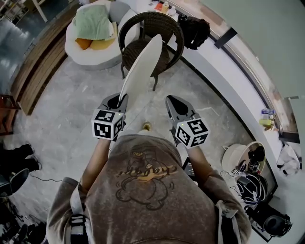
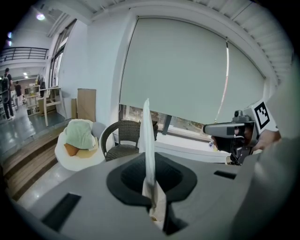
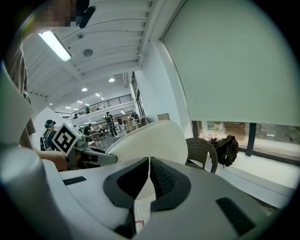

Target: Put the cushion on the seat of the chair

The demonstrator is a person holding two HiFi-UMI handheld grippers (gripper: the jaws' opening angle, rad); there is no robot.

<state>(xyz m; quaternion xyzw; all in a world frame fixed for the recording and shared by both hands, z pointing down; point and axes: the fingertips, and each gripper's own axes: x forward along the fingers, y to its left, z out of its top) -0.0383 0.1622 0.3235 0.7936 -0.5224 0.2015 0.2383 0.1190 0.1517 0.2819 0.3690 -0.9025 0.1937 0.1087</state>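
Now left gripper (image 1: 118, 100) is clamping the cushion (image 1: 143, 62) edge, heading for the chair (image 1: 162, 21); right gripper (image 1: 172, 102) is closed, empty; next needs laying it flat.

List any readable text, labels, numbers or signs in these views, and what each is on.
No text here reads cleanly.
Sweatshirt: script lettering above a bear graphic, upside down, illegible.
Left marker cube, right marker cube: black-and-white squares only, no words.
White slip in the right gripper view: red print, too blurred.
Bottles on the sill: labels too small.
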